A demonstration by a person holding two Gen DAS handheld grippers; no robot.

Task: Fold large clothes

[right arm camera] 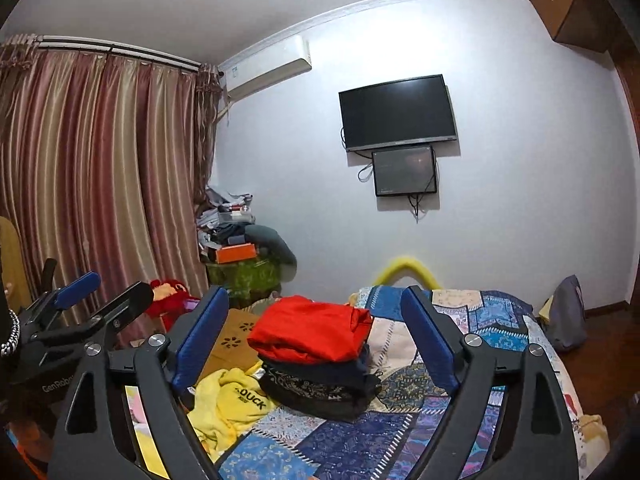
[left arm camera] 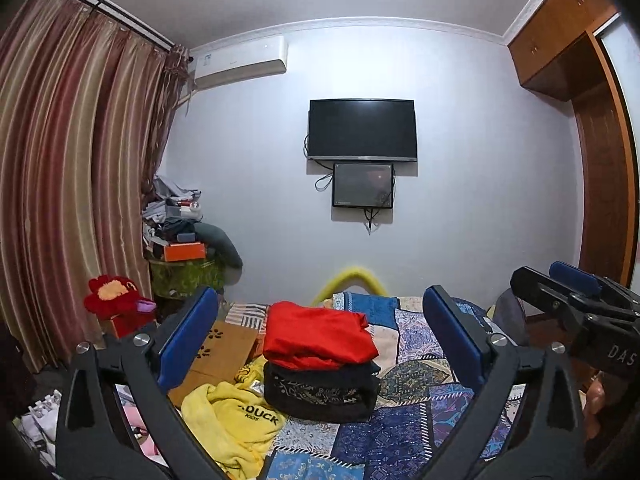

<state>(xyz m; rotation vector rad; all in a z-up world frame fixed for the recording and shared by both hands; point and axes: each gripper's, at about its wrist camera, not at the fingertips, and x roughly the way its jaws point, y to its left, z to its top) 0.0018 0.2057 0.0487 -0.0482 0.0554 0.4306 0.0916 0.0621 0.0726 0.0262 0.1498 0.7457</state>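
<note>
- Both hand-held grippers hover above a bed covered in a blue patchwork quilt [left arm camera: 404, 432], raised and level, with nothing between their blue pads.
- The left gripper [left arm camera: 320, 340] is spread wide and empty; the right gripper [right arm camera: 316, 340] is likewise wide and empty, and it shows at the right edge of the left wrist view.
- At frame centre sits a stack of folded clothes: a red folded garment [left arm camera: 318, 336] resting on a dark folded garment with pale patterned trim [left arm camera: 320, 394].
- Lower left of the stack, touching it, lies a crumpled yellow sweatshirt printed "DUCK" [left arm camera: 234, 420], apparently unfolded and likely next.
- Risk: dragging the sweatshirt free could tug the stack's base and topple it.
- Risk: loose, bunched cloth may yield a grip on one layer only, leaving sleeves twisted.
</note>
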